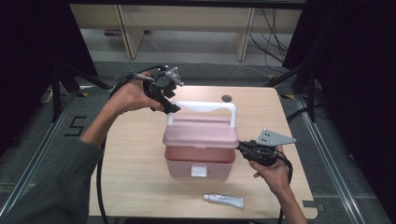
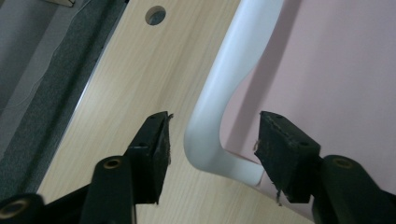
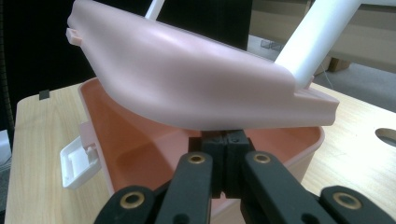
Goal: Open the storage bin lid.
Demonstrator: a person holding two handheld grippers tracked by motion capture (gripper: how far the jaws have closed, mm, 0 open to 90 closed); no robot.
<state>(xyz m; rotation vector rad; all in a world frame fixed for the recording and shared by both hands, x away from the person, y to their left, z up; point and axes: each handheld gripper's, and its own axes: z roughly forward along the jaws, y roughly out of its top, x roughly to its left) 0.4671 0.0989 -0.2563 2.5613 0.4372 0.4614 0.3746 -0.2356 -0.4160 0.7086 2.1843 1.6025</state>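
Observation:
A pink box (image 1: 200, 161) stands mid-table, its pink lid (image 1: 201, 133) raised a little at the front. The white handle (image 1: 205, 106) stands up from the lid. My left gripper (image 1: 170, 106) is open at the handle's left corner; in the left gripper view its jaws straddle the handle (image 2: 219, 107) without touching it, the gripper (image 2: 217, 128) beside the lid (image 2: 336, 70). My right gripper (image 1: 240, 147) is shut at the box's right side. In the right gripper view its tips (image 3: 227, 140) sit under the lid (image 3: 187, 79), above the box's open inside (image 3: 140, 144).
A white latch (image 1: 199, 171) hangs open on the box's front. A small white tube (image 1: 224, 200) lies near the table's front edge. A round hole (image 1: 227, 98) sits in the tabletop behind the box. Shelving stands beyond the table.

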